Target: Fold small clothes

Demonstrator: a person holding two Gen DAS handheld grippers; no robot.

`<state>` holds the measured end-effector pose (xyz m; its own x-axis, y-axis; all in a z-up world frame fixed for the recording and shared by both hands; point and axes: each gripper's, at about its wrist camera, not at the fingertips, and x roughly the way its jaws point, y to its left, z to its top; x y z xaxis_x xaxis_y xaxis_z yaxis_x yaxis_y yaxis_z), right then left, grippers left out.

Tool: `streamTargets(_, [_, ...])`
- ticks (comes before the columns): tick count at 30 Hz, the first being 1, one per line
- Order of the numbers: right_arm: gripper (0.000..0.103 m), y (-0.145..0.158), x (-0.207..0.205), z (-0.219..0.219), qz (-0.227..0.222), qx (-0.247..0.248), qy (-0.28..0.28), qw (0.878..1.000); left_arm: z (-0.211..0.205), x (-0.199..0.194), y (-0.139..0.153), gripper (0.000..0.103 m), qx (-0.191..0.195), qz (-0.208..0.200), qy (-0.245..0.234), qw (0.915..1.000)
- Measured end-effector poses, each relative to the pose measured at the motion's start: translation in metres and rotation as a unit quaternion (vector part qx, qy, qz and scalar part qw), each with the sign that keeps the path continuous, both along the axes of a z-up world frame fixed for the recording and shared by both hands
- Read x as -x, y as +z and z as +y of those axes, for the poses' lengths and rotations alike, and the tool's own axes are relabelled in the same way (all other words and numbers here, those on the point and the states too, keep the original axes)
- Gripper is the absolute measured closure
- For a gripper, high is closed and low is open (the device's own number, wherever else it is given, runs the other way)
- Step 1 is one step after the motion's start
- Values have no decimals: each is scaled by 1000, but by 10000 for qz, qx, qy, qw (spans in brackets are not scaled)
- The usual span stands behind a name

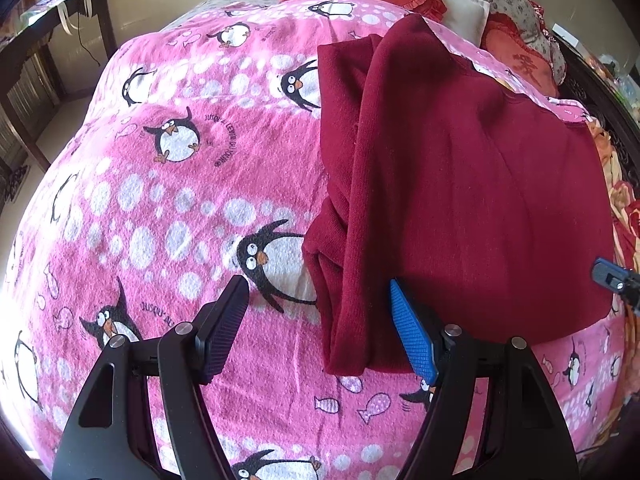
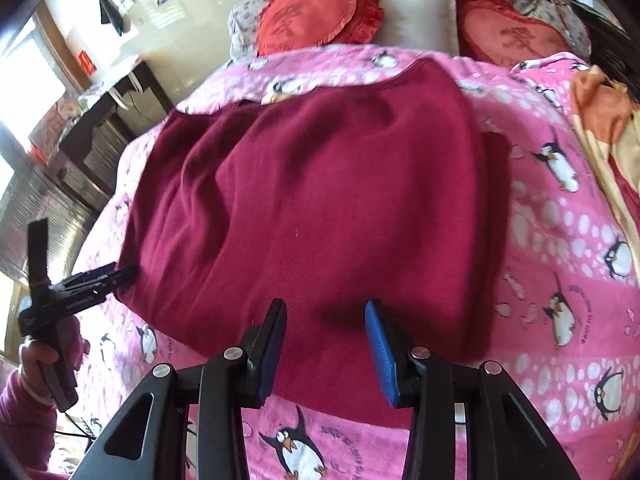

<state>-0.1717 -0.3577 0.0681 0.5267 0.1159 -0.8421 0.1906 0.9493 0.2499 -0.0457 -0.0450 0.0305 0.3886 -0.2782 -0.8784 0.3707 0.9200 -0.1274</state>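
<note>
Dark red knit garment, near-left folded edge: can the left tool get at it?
Probably yes. The left tool is open right at the dark red knit garment, with nothing lying between them on the pink penguin blanket.

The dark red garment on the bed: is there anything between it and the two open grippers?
Nothing visible is. The dark red garment lies bare on the penguin blanket; the left gripper and right gripper are open over its near edge.

Home bedroom: bed with penguin blanket point(image 1: 180, 208), red cushions point(image 2: 308, 18), pillow point(image 2: 416, 12).
</note>
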Motion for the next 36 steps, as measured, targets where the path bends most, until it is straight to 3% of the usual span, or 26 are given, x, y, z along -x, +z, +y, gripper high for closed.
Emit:
streamTargets(6, [61, -10, -11, 10, 201, 147, -57, 9997, 3, 5, -2, 31, 29, 4, -44, 10000])
streamTargets(12, [61, 15, -30, 35, -218, -257, 266, 9991, 17, 13, -8, 30, 246, 93, 61, 9996])
streamTargets(21, [61, 35, -133, 110, -618, -802, 841, 9913, 25, 26, -14, 29, 403, 26, 125, 9991])
streamTargets(28, [58, 30, -212, 159, -374, -676, 879, 9931, 37, 28, -17, 28, 570, 28, 88, 9983])
streamTargets(32, [58, 10, -244, 163, -95, -232, 572, 9980, 43, 26, -17, 28, 687, 29, 84, 9976])
streamTargets(36, [87, -1, -254, 159, -177, -1, 497, 9986, 50, 23, -15, 28, 826, 81, 37, 9965])
